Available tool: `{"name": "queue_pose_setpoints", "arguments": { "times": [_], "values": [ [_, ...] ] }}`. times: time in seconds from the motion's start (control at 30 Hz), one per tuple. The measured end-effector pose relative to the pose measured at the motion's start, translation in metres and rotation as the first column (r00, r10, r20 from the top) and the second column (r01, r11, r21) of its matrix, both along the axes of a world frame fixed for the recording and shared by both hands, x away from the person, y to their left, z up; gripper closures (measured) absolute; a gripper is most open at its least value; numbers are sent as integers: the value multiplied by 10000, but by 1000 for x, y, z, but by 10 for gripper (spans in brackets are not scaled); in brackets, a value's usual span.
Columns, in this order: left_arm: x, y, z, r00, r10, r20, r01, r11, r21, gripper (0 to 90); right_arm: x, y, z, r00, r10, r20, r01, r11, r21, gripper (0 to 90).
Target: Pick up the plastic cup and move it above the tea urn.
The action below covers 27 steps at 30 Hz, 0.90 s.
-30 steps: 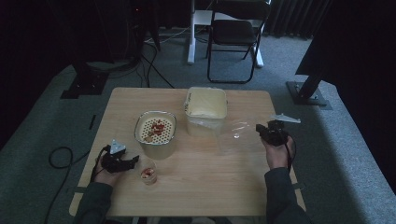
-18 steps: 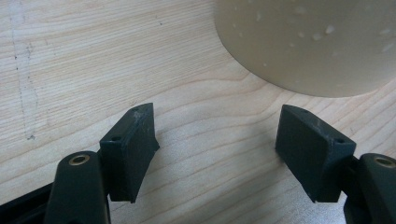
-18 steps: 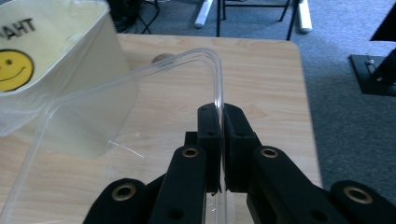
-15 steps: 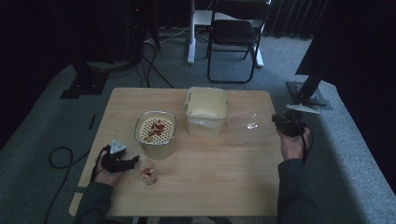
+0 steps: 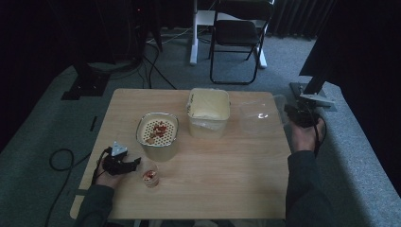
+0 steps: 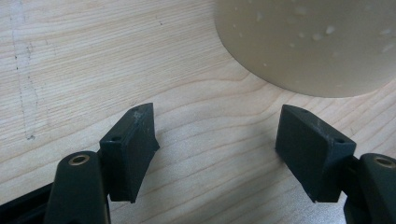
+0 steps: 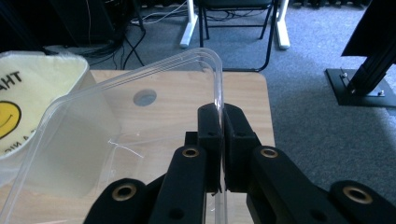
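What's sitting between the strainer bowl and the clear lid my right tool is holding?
The cream tub lined with a bag stands between the strainer bowl and the clear lid clamped in the right tool, as the high view shows.

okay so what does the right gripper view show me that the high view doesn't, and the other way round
The right gripper view shows the right gripper with its jaws shut on the rim of the clear plastic lid, and a smiley face printed on the yellow bag. The high view shows the left gripper beside a small cup, and the metal strainer bowl. Both show the lid, the bag-lined tub, the wooden table and the black chair.
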State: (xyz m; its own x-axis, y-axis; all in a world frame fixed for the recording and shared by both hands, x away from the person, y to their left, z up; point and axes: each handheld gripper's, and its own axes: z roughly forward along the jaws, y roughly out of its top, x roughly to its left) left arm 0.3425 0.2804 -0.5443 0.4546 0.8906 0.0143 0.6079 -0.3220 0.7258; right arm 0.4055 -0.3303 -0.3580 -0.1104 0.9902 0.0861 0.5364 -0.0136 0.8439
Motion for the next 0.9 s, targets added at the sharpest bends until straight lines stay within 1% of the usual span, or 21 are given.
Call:
{"name": "queue_pose_setpoints", "arguments": {
  "times": [0.27, 0.5, 0.57, 0.67, 0.83, 0.9],
  "values": [
    [0, 0, 0, 10000, 14, -12, -14, 10000, -6, 292, 9, 4, 17, 9997, -25, 253, 23, 9999, 104, 878],
    [0, 0, 0, 10000, 8, -3, -8, 10000, 15, 292, 16, 16, 32, 9987, 157, 476, -168, 9996, 214, 877],
    [0, 0, 0, 10000, 11, -2, -11, 10000, 11, 292, 18, 22, 36, 9979, 287, 585, -306, 9990, 325, 877],
    [0, 0, 0, 10000, 15, 9, -15, 10000, -9, 292, 24, 34, 40, 9970, 463, 625, -486, 9982, 358, 877],
    [0, 0, 0, 10000, 24, 5, -24, 10000, -3, 292, 36, 59, 44, 9947, 840, 587, -856, 9960, 254, 877],
    [0, 0, 0, 10000, 22, 11, -22, 10000, -14, 291, 42, 70, 45, 9943, 925, 530, -930, 9956, 79, 877]
  ]
}}
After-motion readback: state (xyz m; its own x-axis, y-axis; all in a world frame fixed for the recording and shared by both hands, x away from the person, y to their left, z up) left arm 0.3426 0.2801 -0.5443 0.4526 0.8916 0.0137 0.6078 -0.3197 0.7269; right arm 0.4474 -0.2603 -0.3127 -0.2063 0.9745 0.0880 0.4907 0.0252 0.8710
